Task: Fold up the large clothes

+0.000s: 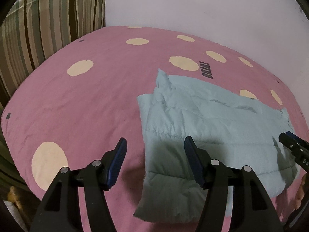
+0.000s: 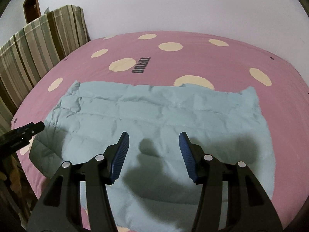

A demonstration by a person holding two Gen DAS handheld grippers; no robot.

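Note:
A pale blue quilted jacket [image 1: 208, 127] lies folded into a rough rectangle on the pink spotted bed cover [image 1: 87, 100]. My left gripper [image 1: 155, 141] hangs open above the jacket's left edge, nothing between its blue pads. In the right wrist view the same jacket [image 2: 164, 112] spreads wide across the cover [image 2: 193, 58]. My right gripper [image 2: 153, 136] stands open above the jacket's near middle, holding nothing. The right gripper's tip [image 1: 289, 143] shows at the right edge of the left wrist view; the left gripper's tip [image 2: 29, 129] shows at the left of the right wrist view.
A striped headboard cushion [image 1: 48, 29] stands along the bed's left side against a white wall [image 1: 193, 3]. A brown door [image 2: 30, 3] shows at far left. The bed's left edge drops to a dark gap [image 2: 7, 174].

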